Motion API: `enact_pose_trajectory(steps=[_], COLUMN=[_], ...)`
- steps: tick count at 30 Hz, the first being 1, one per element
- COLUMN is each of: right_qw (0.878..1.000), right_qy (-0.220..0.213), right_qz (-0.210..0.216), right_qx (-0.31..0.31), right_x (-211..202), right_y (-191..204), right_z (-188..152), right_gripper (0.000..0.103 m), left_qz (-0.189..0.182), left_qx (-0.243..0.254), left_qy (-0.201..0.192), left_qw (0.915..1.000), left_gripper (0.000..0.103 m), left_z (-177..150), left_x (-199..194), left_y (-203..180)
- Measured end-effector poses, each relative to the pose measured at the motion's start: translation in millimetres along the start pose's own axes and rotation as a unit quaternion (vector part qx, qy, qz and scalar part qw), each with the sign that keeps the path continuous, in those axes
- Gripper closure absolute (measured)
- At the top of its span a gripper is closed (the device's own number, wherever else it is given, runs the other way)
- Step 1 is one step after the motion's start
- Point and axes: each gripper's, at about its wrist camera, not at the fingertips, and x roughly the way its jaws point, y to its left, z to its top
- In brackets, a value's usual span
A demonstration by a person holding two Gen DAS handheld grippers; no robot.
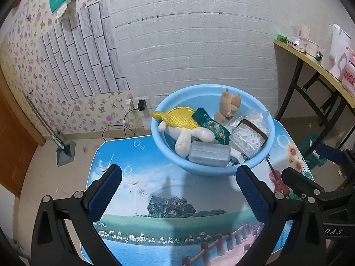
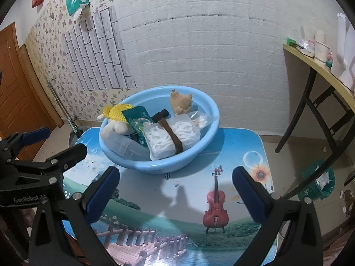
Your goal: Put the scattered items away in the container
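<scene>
A light blue basin (image 1: 159, 133) (image 2: 199, 148) stands at the far side of a small picture-printed table (image 1: 155, 199) (image 2: 199, 199). It holds a white and yellow plush toy (image 1: 184, 130) (image 2: 115, 119), a tan plush bear (image 1: 229, 107) (image 2: 180, 103), a green packet (image 1: 214, 128) (image 2: 138, 124), a clear box of white strands with a brown band (image 1: 248, 139) (image 2: 173, 137) and a frosted grey case (image 1: 209, 154) (image 2: 126, 146). My left gripper (image 1: 178, 177) is open and empty in front of the basin. My right gripper (image 2: 176, 177) is open and empty too; it also shows in the left wrist view (image 1: 310, 170).
A white brick-pattern wall (image 1: 199, 55) is behind the table. A yellow-topped folding table (image 1: 310, 59) (image 2: 321, 73) with cups and bags stands to the right. A wooden door (image 2: 15, 84) is at the left. A green waste bin (image 2: 319, 184) sits on the floor at right.
</scene>
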Motion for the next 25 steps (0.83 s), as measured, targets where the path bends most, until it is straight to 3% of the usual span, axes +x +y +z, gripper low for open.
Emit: enact_pose_trajectory(steps=[15, 25], right_qw=[1.000, 0.999], right_qy=[0.020, 0.039], right_qz=[0.007, -0.009], right_qx=[0.003, -0.001], right_x=[7.2, 12.4], right_y=[18.9, 31.9], right_z=[-11.2, -22.4], right_gripper=[0.000, 0.000], left_qz=[-0.011, 0.004], left_qx=[-0.056, -0.047], left_qy=[0.003, 0.024], left_qw=[0.9984, 0.9986], left_gripper=[0.000, 0.000], left_z=[-35.3, -53.9], left_x=[-3.8, -2.1], left_y=[31.1, 49.3])
